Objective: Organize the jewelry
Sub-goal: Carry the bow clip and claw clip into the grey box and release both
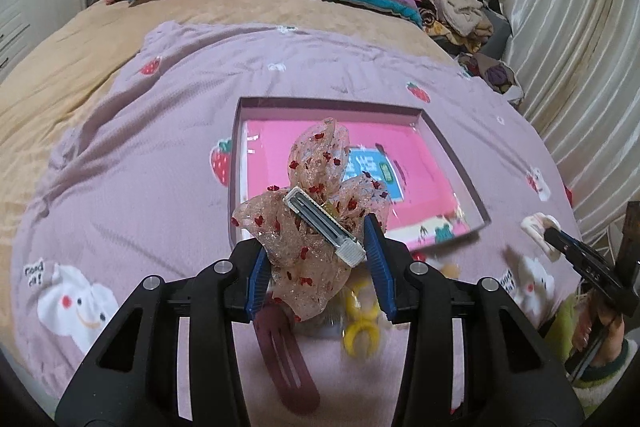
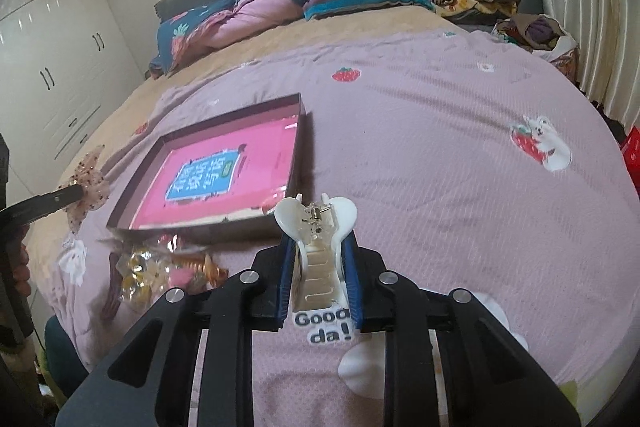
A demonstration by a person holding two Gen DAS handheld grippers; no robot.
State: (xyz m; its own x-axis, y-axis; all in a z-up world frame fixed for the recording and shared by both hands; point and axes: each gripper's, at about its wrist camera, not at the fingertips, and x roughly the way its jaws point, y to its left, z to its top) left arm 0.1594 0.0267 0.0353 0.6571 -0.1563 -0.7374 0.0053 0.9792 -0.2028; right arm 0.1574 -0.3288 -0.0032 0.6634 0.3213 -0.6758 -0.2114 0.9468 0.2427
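Jewelry: sheer bow clip (image 1: 316, 223) clamped in my left gripper (image 1: 320, 259), white claw clip (image 2: 320, 247) pinched in my right gripper (image 2: 318, 279), both raised near the pink tray (image 1: 452, 155). More pieces (image 2: 168, 271) lie on the bedspread (image 2: 420, 131) at its near edge. I judge the carry is under way; next, both go over the tray and get released

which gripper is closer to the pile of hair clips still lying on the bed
Left. The left gripper, holding the sheer bow clip, hangs right above the pile of hair clips. The right gripper, holding the white claw clip, is off to the pile's right side.
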